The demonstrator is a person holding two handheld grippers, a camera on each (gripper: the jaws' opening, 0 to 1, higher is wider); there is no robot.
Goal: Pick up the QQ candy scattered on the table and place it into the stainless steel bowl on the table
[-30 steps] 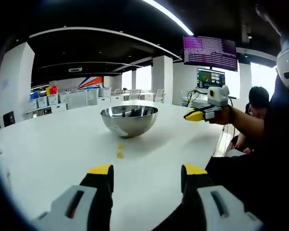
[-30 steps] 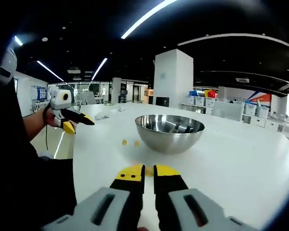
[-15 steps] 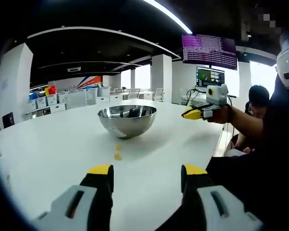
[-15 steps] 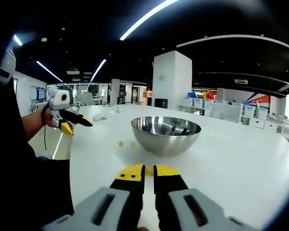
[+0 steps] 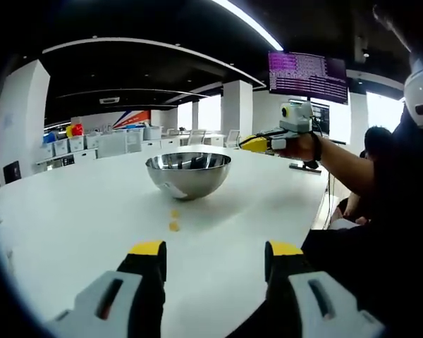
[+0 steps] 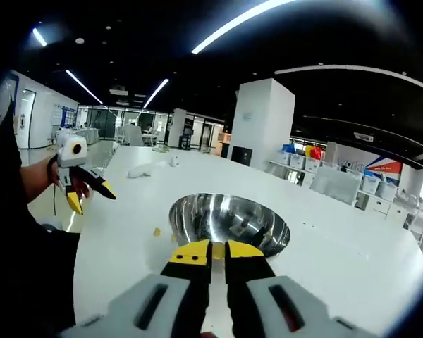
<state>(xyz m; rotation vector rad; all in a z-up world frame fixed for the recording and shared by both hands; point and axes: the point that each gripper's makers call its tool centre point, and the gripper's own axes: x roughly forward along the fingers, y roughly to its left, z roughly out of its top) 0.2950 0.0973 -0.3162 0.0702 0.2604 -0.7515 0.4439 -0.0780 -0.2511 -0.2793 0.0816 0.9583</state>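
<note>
The stainless steel bowl [image 5: 188, 174] stands on the white table [image 5: 70, 218]. Two yellow QQ candies [image 5: 174, 213] [image 5: 173, 226] lie just in front of it. My left gripper [image 5: 216, 250] hangs open low over the table, short of those candies, with nothing between its jaws. My right gripper [image 5: 249, 144] is held high beside the bowl's right rim. In the right gripper view, my right gripper [image 6: 218, 248] is shut on a small yellow QQ candy above the near rim of the bowl [image 6: 229, 220]. One candy [image 6: 156, 231] lies left of the bowl, and the left gripper [image 6: 92, 198] shows open at the left.
The round table's edge [image 5: 321, 204] runs close to my body on the right. White crumpled items [image 6: 146, 170] lie far across the table. A seated person [image 5: 376, 149] and screens [image 5: 308, 74] are beyond the table. A white pillar [image 6: 262, 123] stands behind.
My right gripper has risen and moved in over the bowl's rim with the candy. The left gripper has barely moved.
</note>
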